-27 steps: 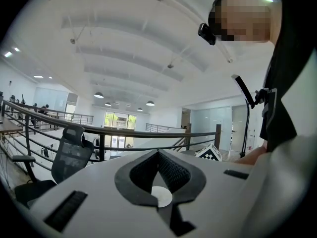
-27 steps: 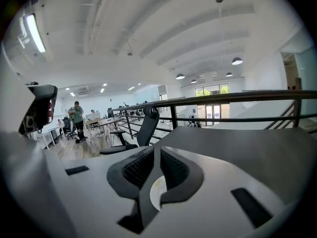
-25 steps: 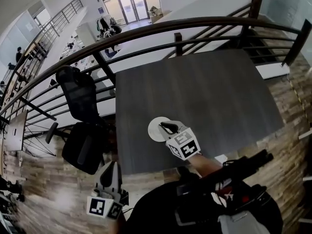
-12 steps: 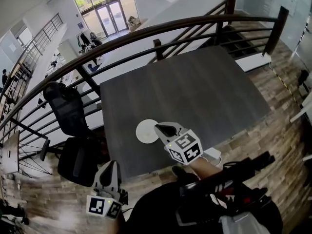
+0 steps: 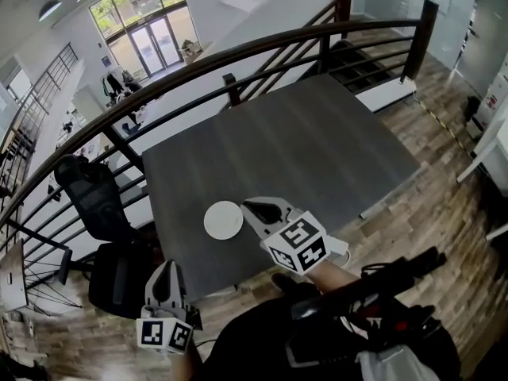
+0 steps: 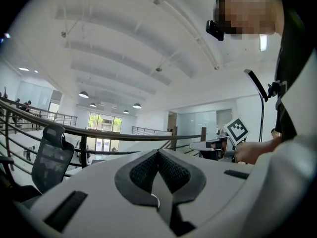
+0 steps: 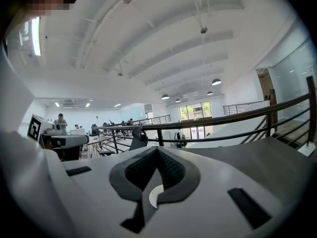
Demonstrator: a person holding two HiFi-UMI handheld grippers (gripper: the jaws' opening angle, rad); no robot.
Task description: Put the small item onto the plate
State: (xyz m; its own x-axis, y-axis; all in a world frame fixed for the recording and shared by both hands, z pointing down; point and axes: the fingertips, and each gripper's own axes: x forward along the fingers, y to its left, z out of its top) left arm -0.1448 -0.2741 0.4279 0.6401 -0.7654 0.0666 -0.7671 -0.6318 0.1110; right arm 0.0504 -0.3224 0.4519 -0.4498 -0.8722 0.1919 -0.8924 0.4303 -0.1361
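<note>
- Right claw [image 5: 251, 208] pressed together, empty, over the tabletop [image 5: 317, 141]; plate [image 5: 223, 221] just left of its tip.
- Small item: cannot be made out.
- Left claw [image 5: 165, 270] pressed together, off the tabletop, chair [image 5: 91, 193] to its left.
- Railing [image 5: 238, 54] beyond.

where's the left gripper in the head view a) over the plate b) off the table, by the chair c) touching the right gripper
b: the left gripper hangs beside the chair, past the near edge of the table, apart from the plate and the right gripper.
</note>
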